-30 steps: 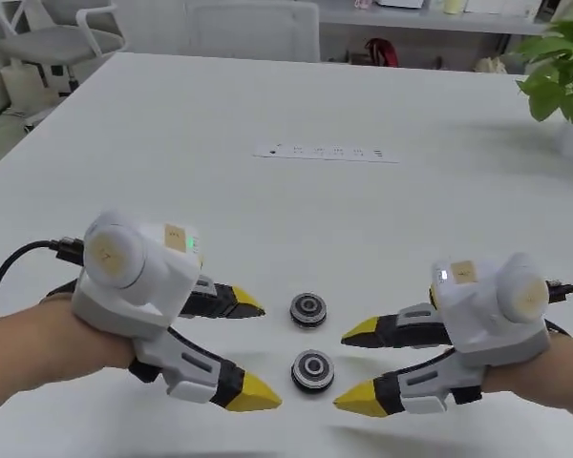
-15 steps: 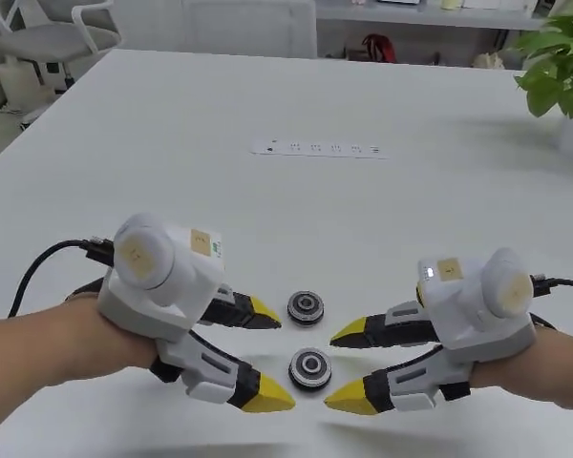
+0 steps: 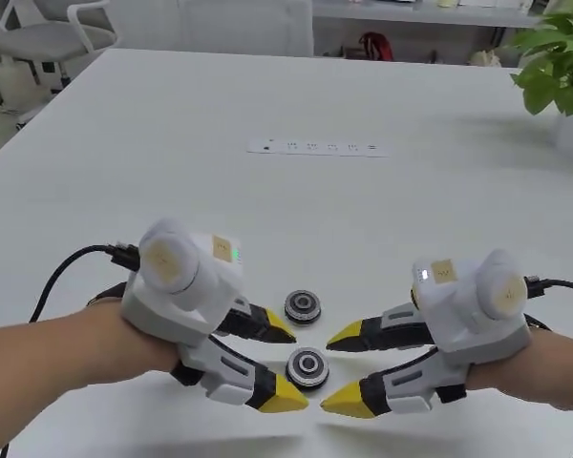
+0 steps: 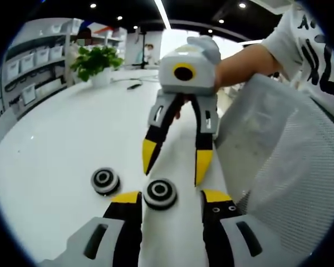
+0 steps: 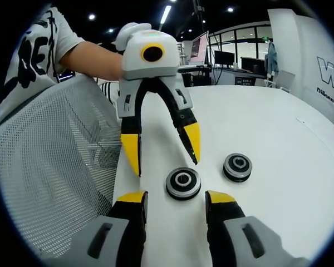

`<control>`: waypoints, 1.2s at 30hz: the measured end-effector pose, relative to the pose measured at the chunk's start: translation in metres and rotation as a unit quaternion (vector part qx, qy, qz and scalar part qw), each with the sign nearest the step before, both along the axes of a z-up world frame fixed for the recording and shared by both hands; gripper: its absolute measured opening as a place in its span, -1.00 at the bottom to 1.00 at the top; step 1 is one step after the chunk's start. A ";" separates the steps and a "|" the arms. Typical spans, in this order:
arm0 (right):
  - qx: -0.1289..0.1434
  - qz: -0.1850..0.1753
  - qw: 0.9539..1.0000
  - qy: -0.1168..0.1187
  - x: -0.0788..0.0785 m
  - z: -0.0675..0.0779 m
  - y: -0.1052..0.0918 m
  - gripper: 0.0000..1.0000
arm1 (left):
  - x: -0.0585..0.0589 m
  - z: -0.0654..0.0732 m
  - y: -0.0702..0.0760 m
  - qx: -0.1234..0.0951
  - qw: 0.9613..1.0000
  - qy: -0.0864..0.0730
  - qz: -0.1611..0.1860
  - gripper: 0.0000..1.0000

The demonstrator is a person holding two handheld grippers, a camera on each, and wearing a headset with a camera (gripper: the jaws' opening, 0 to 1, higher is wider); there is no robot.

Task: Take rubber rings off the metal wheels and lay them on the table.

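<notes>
Currently I hold the left gripper at 9 o'clock and the right gripper at 3 o'clock of the near wheel. Both claws are wide, probably to brace it and peel its ring. Count: two wheels on the table, far wheel at 12 o'clock; two rings, both still mounted.

The light is bright and even in all three views. It comes from above: ceiling lights show as a strip and small spots at the top of both gripper views. The white bench reflects it softly, without hard glare, and shadows on it are pale; the near wheel has only a thin dark shadow. The centre is sharp. Toward the edges the gripper views bend strongly, and the mesh chair looks stretched.
</notes>
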State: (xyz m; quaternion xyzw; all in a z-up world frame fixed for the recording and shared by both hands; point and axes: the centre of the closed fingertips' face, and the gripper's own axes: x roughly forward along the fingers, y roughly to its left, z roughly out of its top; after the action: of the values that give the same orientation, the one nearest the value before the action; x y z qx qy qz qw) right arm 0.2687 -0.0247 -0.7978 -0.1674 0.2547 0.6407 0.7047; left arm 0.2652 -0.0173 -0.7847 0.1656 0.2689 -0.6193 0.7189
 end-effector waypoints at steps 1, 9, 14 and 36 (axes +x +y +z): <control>-0.001 0.000 1.000 0.000 0.000 -0.001 0.000 -0.22 | 0.000 -0.001 0.000 0.003 1.000 -0.001 -0.001 -0.15; -0.002 0.000 1.000 0.003 -0.002 -0.002 -0.001 -0.23 | 0.002 -0.002 -0.008 0.002 1.000 -0.003 0.007 -0.35; -0.003 0.002 1.000 0.002 -0.002 -0.003 0.000 -0.23 | 0.004 -0.005 -0.011 0.008 1.000 -0.006 0.012 -0.45; 0.019 -0.027 0.999 0.012 0.004 0.002 0.004 -0.34 | 0.014 -0.009 -0.007 0.017 0.998 -0.047 0.035 -0.71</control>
State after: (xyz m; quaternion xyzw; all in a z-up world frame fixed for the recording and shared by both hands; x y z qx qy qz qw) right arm 0.2725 -0.0208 -0.7961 -0.1393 0.2553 0.6279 0.7219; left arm 0.2791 -0.0246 -0.7941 0.1973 0.2505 -0.5808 0.7490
